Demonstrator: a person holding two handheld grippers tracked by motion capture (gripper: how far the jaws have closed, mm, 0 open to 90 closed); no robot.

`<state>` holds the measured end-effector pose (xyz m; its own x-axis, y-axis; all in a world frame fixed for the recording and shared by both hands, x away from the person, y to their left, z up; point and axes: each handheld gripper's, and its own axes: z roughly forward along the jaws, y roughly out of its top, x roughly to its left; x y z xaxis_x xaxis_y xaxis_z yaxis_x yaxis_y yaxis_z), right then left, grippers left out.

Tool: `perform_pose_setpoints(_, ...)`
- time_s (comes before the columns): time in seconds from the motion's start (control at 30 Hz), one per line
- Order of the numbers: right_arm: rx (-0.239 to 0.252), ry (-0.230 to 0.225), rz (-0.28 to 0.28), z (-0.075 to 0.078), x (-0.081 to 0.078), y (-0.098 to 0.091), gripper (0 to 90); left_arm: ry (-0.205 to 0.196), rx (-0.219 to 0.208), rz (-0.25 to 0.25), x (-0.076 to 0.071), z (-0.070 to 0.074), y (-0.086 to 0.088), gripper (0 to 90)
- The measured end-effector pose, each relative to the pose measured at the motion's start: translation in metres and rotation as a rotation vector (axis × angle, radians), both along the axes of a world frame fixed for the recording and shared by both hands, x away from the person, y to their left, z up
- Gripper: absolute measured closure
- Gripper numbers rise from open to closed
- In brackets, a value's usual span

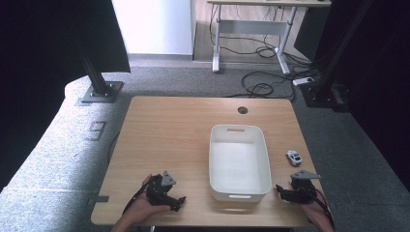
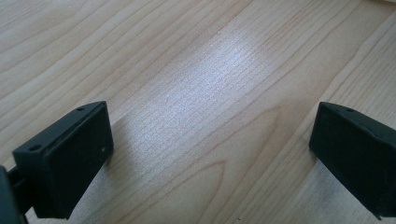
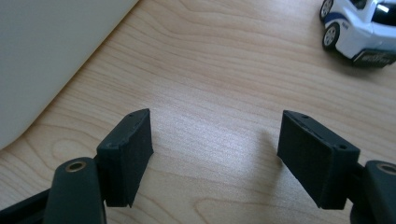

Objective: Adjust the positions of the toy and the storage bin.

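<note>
Bright even daylight, soft glare on the table (image 2: 205, 93) (wood sheen), dark corners, slight blur

My tongs' jaws are black, the toy car (image 3: 360, 29) white with blue, the tub (image 1: 239, 162) white, the table (image 1: 164, 140) pale woodgrain.

My wooden worktop (image 1: 164, 140) sits on grey carpet (image 1: 58, 145); beyond it, a white desk (image 1: 251, 29) with tangled cables (image 1: 261, 87) underneath.
</note>
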<state>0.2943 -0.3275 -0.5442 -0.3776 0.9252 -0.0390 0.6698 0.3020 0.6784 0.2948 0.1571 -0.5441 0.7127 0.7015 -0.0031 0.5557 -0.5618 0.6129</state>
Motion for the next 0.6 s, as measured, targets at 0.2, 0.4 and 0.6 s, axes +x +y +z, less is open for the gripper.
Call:
perform_pose_setpoints(0.2,0.033,0.02,0.018,0.0,0.002,-0.004,25.4,-0.001,0.0,0.0,0.0,0.0,0.0,0.0)
perform_pose_setpoints(0.4,0.06,-0.032,0.083,0.007,-0.003,0.001,25.3,-0.001,-0.001,0.003,0.0,0.0,0.0,0.0)
perform_pose_setpoints(0.6,0.101,-0.066,0.077,0.016,-0.007,0.003,25.1,0.0,0.001,0.008,-0.001,0.0,0.0,0.0)
